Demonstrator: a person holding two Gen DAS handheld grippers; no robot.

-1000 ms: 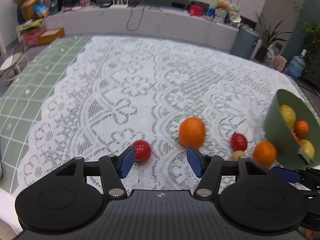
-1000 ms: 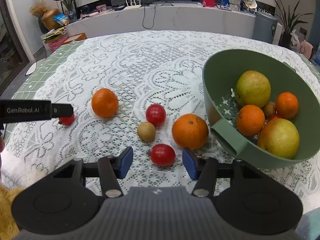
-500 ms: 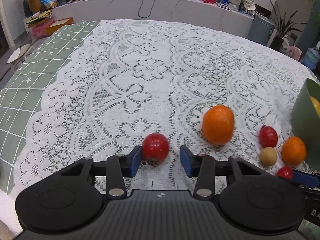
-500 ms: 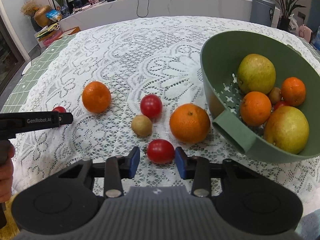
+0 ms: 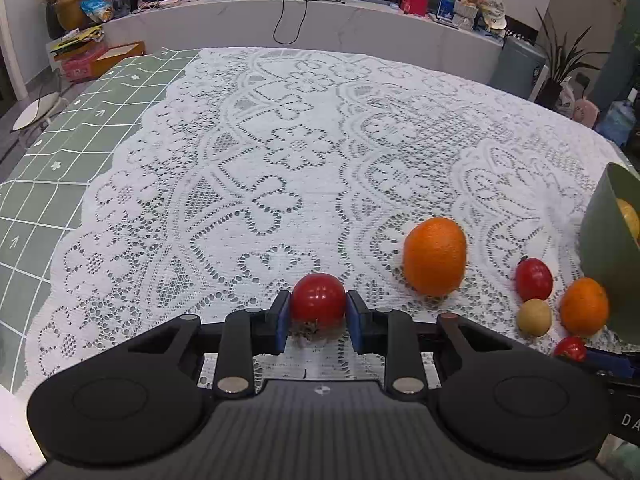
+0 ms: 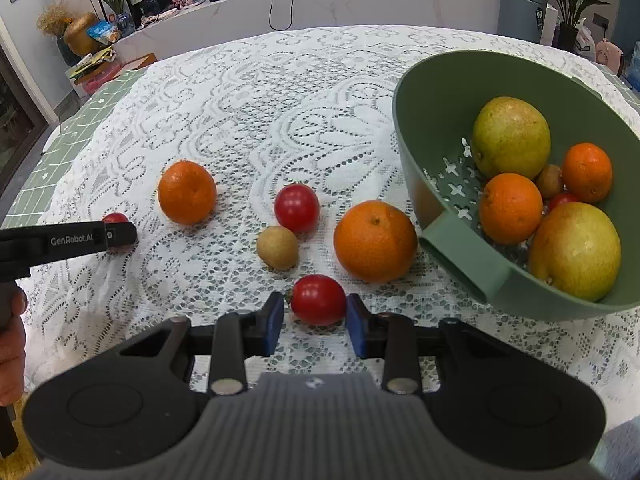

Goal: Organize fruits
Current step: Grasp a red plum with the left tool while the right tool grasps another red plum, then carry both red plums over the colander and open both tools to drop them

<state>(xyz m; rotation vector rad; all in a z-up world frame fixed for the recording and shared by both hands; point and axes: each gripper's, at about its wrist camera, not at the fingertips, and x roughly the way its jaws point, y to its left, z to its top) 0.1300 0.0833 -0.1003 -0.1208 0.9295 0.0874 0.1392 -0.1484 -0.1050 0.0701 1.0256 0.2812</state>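
My left gripper [image 5: 318, 322] is shut on a red tomato [image 5: 318, 298] that rests on the lace cloth. My right gripper [image 6: 315, 320] has its jaws around another red tomato [image 6: 318, 299]; the right pad touches it, and a small gap shows at the left pad. The green colander bowl [image 6: 424, 120] at the right holds pears, oranges, a kiwi and a tomato. Loose on the cloth lie an orange [image 6: 375, 241], a smaller orange [image 6: 187, 192], a third tomato [image 6: 297, 208] and a kiwi [image 6: 277, 247].
The left gripper's body [image 6: 68, 240] reaches in from the left edge of the right wrist view. The lace cloth [image 5: 280, 140] covers a green checked table [image 5: 80, 120]. A white counter with clutter and plants stands behind.
Both grippers moved forward and narrowed around their tomatoes. The left jaws closed onto its tomato; the right jaws narrowed to near contact.
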